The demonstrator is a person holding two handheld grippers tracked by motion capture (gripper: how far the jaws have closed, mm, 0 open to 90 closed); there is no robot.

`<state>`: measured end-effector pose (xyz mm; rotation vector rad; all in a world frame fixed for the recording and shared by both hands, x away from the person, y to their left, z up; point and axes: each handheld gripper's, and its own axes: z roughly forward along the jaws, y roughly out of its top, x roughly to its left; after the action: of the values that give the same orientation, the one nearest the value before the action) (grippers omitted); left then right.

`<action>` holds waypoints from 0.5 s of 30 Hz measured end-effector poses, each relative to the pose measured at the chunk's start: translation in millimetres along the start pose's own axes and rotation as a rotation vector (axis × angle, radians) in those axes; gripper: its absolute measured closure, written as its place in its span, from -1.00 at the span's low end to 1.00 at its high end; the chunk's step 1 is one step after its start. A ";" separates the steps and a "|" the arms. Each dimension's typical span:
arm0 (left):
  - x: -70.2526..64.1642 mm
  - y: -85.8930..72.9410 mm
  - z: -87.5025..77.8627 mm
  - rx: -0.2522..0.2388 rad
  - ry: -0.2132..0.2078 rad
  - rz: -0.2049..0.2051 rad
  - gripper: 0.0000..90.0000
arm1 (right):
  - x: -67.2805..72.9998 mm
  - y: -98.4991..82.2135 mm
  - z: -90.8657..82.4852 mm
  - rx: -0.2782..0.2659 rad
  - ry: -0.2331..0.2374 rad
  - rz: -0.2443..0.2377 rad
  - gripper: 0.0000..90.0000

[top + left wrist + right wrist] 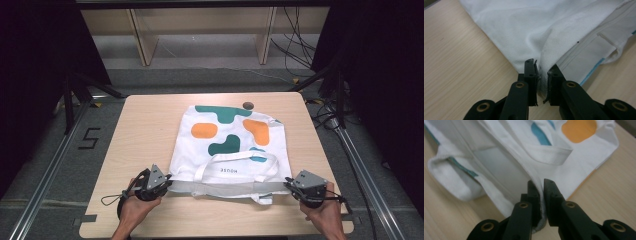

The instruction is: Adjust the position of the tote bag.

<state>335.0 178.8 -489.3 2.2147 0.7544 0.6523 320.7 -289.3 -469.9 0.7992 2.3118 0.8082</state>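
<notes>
The tote bag (227, 145) is lying near the table's (145, 120) front edge; left gripper (165, 184) and right gripper (291, 184) are each pinching a mouth corner, so lifting evenly should be keeping it taut.

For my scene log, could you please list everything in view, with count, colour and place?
tote bag: one, white with teal and orange blobs, flat at table centre
bag handle: one seen clearly, white, looped on the bag's near part
table: one, light wood
dark round spot: one, at the table's far edge
shelving: pale wood, behind the table
left hand-held gripper: black, shut on the bag's near left corner
right hand-held gripper: black, shut on the near right corner
</notes>
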 end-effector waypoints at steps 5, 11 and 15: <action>-9.9 1.0 -12.2 -0.023 -0.025 0.002 0.82 | -10.2 -0.8 -4.1 -0.040 0.015 0.064 0.91; -16.9 0.4 -25.2 -0.053 -0.031 -0.018 0.82 | -12.1 0.7 -11.2 -0.082 0.025 0.093 0.91; -19.8 0.1 -31.8 -0.068 -0.047 -0.043 0.82 | -10.9 1.7 -14.9 -0.097 0.028 0.110 0.91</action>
<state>301.0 179.8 -473.7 2.1389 0.7440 0.5939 318.7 -300.9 -455.6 0.8835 2.2493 0.9783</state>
